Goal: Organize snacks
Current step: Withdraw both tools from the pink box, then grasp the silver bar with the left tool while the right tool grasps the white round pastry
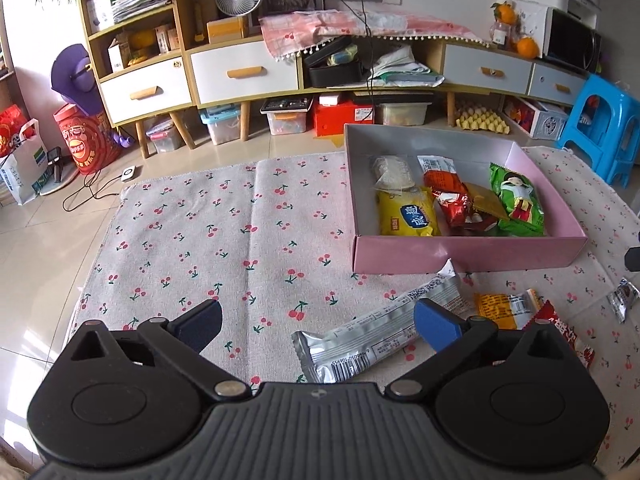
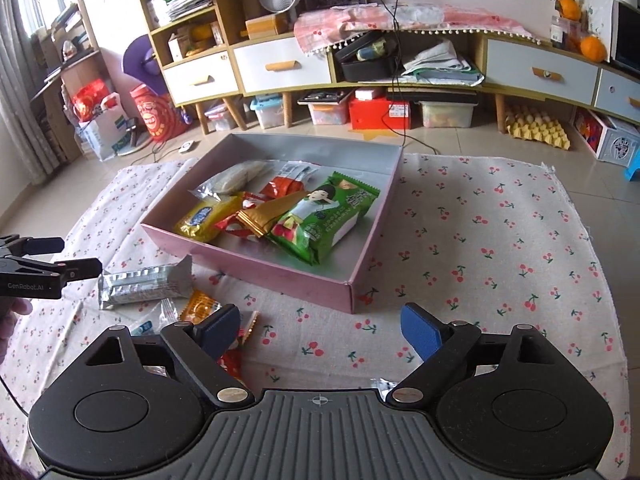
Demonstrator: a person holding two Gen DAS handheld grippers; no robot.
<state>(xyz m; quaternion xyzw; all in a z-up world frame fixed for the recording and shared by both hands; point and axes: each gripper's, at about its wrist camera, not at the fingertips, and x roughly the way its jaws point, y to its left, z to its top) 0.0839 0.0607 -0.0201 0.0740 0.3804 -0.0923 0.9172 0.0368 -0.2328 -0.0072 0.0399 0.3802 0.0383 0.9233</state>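
Two wide-open, empty grippers hover over the cherry-print cloth: the left gripper brackets a silver snack bar. Its long axis runs diagonally toward the pink box. The right gripper is farther away.

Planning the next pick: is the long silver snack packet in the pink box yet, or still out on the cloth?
Out. The silver packet lies flat on the cherry cloth, in front of the pink box.
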